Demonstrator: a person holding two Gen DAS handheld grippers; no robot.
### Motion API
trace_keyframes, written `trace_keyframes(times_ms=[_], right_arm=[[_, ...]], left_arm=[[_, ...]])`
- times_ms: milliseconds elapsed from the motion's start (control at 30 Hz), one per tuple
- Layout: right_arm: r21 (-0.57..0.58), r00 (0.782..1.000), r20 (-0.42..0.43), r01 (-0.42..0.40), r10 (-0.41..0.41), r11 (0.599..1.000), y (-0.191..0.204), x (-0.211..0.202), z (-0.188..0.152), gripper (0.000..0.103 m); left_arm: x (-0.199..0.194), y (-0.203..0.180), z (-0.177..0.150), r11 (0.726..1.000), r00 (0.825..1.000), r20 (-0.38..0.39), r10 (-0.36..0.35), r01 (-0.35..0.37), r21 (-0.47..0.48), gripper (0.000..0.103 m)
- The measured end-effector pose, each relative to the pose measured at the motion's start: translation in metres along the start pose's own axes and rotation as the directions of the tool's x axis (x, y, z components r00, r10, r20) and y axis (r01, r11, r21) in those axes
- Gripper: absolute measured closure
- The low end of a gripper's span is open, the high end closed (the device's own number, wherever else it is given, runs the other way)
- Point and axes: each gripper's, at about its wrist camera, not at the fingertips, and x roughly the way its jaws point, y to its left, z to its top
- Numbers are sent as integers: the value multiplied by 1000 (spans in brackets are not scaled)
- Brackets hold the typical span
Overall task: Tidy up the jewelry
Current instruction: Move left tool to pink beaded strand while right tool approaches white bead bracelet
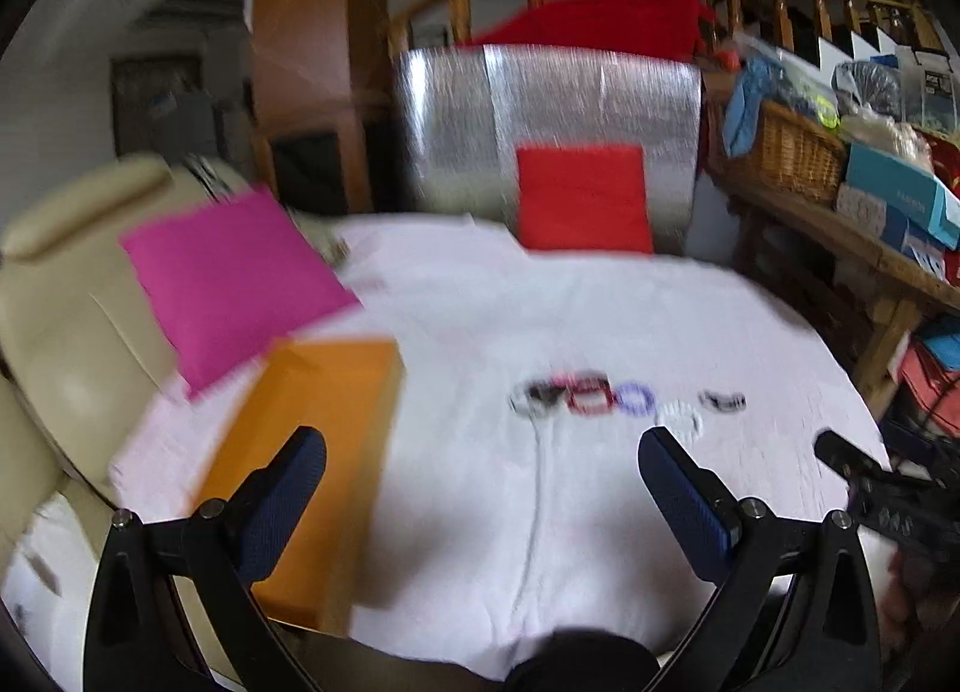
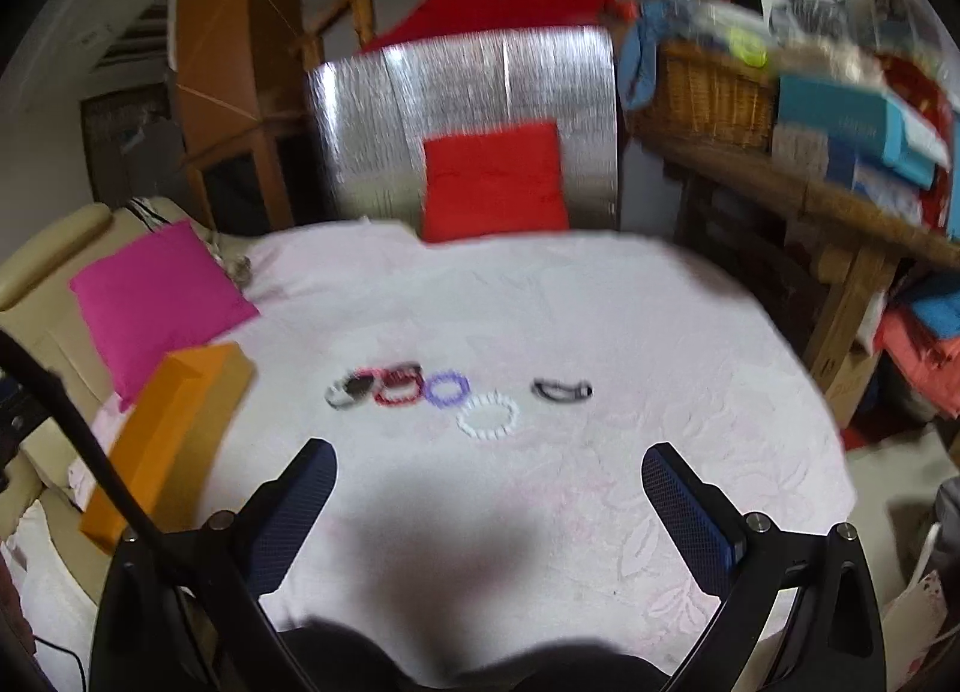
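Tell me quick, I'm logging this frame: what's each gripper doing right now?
Left gripper: open, fingers wide apart, holding nothing.
Right gripper: open, holding nothing, above the white cloth.

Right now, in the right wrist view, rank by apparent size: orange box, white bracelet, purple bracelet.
1. orange box, though it lies nearer the camera
2. white bracelet
3. purple bracelet, somewhat smaller, slightly farther

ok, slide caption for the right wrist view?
Open right gripper above bracelets on a white cloth, orange box at left.
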Motion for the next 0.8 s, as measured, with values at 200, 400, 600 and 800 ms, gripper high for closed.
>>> trace_keyframes(times_ms=[200,400,600,800], right_arm=[[114,983,-180,-15,36,993,-31,107,-13,8],[198,964,-256,-17,68,980,-43,180,-14,17],[236,962,-262,-20,83,972,-44,224,-9,24],[197,956,-288,8,50,980,-40,247,-7,31]], left_arm=[[89,13,-11,998,982,-179,-52,45,-42,0],[170,0,10,994,967,-231,-109,110,-9,0],[244,-22,31,985,942,-291,-167,169,-17,0],[297,-50,42,978,939,-297,-174,201,64,1]])
